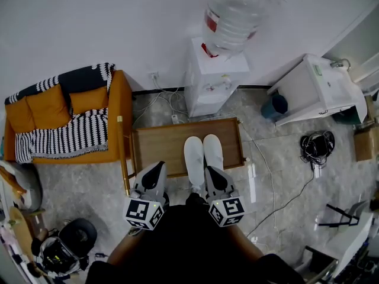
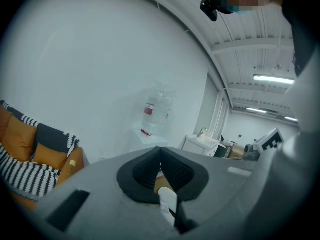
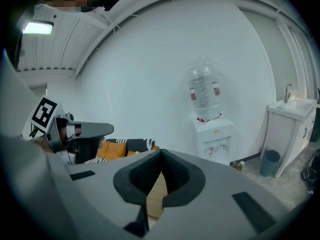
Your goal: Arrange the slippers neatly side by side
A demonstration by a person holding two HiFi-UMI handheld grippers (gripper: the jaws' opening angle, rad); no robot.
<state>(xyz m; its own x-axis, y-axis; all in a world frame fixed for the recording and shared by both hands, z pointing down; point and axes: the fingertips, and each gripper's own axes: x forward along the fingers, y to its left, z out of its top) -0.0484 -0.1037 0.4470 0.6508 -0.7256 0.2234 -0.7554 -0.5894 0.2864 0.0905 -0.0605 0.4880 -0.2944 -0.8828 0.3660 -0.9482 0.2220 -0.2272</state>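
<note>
Two white slippers (image 1: pixel 193 155) lie parallel and touching on wooden tray (image 1: pixel 157 144); arrangement looks finished. Left gripper (image 1: pixel 158 167) and right gripper (image 1: pixel 212 171): jaws pressed together, empty.

We saw a low wooden table (image 1: pixel 157 147) on the grey stone floor (image 1: pixel 77 185), and on its right half lay a white slipper (image 1: pixel 193 155) and a second slipper (image 1: pixel 213 149), close side by side, toes toward the wall.
</note>
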